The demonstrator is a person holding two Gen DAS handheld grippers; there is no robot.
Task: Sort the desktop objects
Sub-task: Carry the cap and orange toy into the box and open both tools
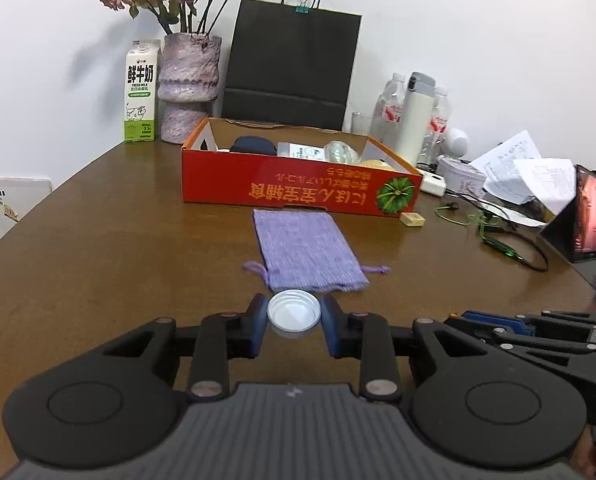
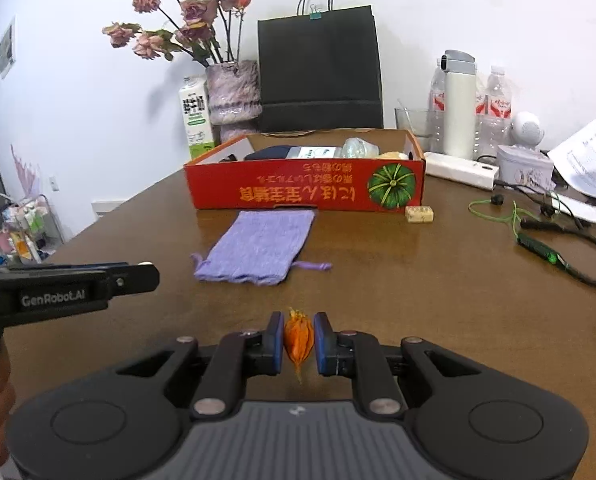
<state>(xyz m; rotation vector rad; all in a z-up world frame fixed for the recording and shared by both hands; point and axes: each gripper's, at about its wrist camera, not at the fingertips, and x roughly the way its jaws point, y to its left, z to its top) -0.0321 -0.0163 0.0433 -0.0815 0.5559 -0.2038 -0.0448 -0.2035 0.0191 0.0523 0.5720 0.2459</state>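
My left gripper pinches the white lid, my right gripper the orange husk (fragile); I squeeze lightly toward the red box

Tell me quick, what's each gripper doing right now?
Left gripper: shut on the white cap.
Right gripper: shut on the orange husk.
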